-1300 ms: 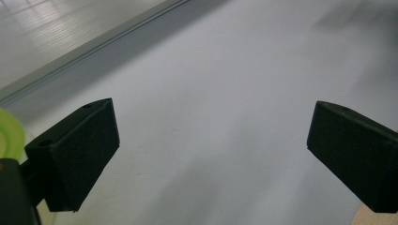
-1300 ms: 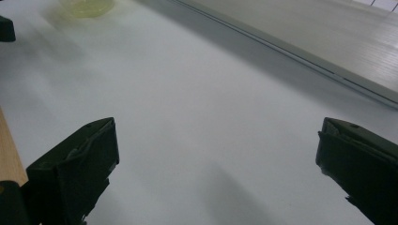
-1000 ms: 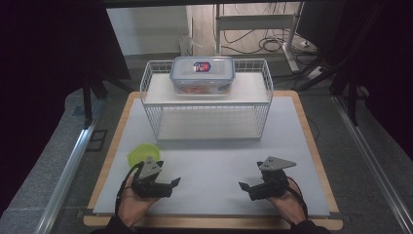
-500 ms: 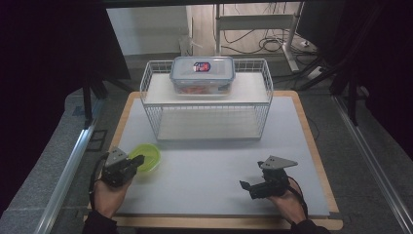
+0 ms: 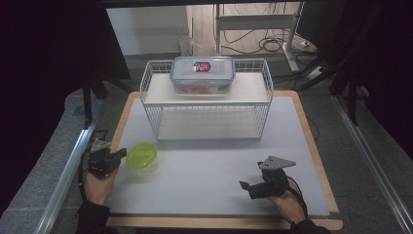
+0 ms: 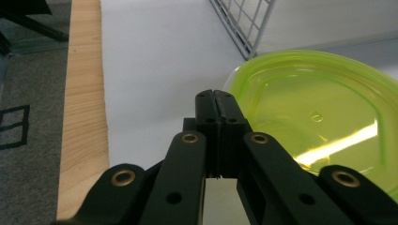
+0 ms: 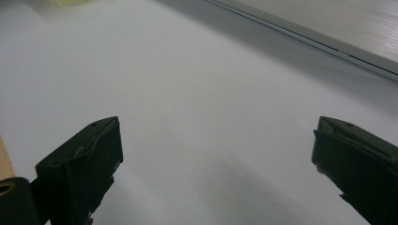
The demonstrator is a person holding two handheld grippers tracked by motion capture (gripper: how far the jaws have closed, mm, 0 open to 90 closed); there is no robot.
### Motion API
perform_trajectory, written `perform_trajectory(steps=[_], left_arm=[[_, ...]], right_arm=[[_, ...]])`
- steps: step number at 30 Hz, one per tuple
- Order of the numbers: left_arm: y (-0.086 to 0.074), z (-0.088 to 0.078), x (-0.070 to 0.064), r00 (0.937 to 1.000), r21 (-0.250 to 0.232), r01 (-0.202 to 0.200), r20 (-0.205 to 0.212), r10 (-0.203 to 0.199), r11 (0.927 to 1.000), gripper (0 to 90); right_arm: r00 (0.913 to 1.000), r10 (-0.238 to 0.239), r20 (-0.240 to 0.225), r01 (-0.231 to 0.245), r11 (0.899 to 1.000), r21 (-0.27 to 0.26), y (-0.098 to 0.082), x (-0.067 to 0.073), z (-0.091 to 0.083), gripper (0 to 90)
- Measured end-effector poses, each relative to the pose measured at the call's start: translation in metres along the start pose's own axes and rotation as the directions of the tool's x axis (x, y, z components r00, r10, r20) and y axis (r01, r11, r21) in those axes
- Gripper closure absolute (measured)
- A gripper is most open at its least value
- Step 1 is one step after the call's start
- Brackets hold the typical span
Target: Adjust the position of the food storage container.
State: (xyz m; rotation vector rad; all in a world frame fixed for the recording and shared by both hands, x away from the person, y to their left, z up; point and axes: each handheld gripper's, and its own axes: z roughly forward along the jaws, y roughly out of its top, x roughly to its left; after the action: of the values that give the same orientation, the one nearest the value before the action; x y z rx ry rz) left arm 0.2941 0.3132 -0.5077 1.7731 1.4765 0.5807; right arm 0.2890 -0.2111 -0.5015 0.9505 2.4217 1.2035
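In the high view the shallow lime-green translucent plastic dish (image 5: pixel 141 157) lies on the white tabletop (image 5: pixel 204 165) at lower left of centre, just in front of the white wire shelf rack (image 5: pixel 207 100), and the left gripper (image 5: pixel 116 157) sits at its left edge, close to the light wooden border (image 5: pixel 121 117) of the table. The left gripper view shows that gripper's (image 6: pixel 217 101) black jaws pressed fully together with nothing between them, their tips just beside the dish (image 6: pixel 324 117) rim at right of centre; whether they touch it I cannot tell. With the jaws closed like this, any push forward would likely shove the light dish across the smooth surface toward the rack rather than catch it, and the rim looks thin enough to slip out of a shallow bite. The right gripper (image 5: pixel 249 187), at lower right in the high view, has its jaws spread wide over bare table in the right gripper view (image 7: pixel 216 159), well apart from the dish, so it could not steady it. A clear lidded plastic container (image 5: pixel 202 74) rests on the rack's top shelf.
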Motion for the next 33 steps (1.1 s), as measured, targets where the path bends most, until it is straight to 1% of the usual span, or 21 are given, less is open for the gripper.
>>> perform_trajectory(steps=[5,8,12,16,18,24,27,29,32,33], left_arm=[[-0.001,-0.001,0.005,0.9998,-0.013,0.017,-0.008,-0.017,0.9998,89.6],[-0.001,0.0,0.008,0.9995,-0.015,0.032,0.004,-0.032,0.9994,89.2],[-0.002,0.009,0.007,0.9996,0.019,0.026,0.013,-0.026,0.9995,88.7],[-0.002,0.016,0.004,0.9996,0.051,0.012,0.025,-0.013,0.9987,88.8],[-0.002,0.017,0.003,0.9994,0.055,0.009,0.033,-0.011,0.9985,88.6],[-0.003,0.019,0.002,0.9979,0.062,0.021,0.061,-0.024,0.9978,88.6],[-0.004,0.023,0.0,0.9972,0.084,0.006,0.073,-0.013,0.9964,88.5],[-0.003,0.025,-0.002,0.9962,0.088,0.003,0.087,-0.01,0.9961,88.6],[-0.003,0.026,-0.004,0.9938,0.089,0.01,0.109,-0.019,0.996,88.6],[-0.004,0.027,-0.005,0.9932,0.095,0.007,0.115,-0.018,0.9955,88.5]], right_arm=[[1.0,0.002,0.003,-0.002,1.0,0.003,0.0,-0.001,0.0,1.8],[1.0,0.003,0.003,-0.003,1.0,0.003,0.0,-0.001,0.0,1.8],[1.0,0.001,0.002,-0.001,1.0,0.01,0.0,0.0,0.001,2.0],[1.0,-0.002,0.003,0.002,1.0,0.012,0.0,0.0,0.001,2.2],[1.0,0.0,0.003,0.0,1.0,0.014,-0.001,0.0,0.001,2.2],[1.0,-0.004,0.004,0.004,1.0,0.017,-0.001,0.0,0.001,2.4],[1.0,-0.005,0.004,0.005,1.0,0.018,-0.001,0.0,0.002,2.5],[1.0,-0.004,0.004,0.004,1.0,0.019,-0.001,0.0,0.002,2.6],[1.0,-0.005,0.004,0.005,1.0,0.023,-0.001,0.0,0.002,2.7],[1.0,-0.005,0.005,0.005,1.0,0.024,-0.001,0.0,0.002,2.7]])
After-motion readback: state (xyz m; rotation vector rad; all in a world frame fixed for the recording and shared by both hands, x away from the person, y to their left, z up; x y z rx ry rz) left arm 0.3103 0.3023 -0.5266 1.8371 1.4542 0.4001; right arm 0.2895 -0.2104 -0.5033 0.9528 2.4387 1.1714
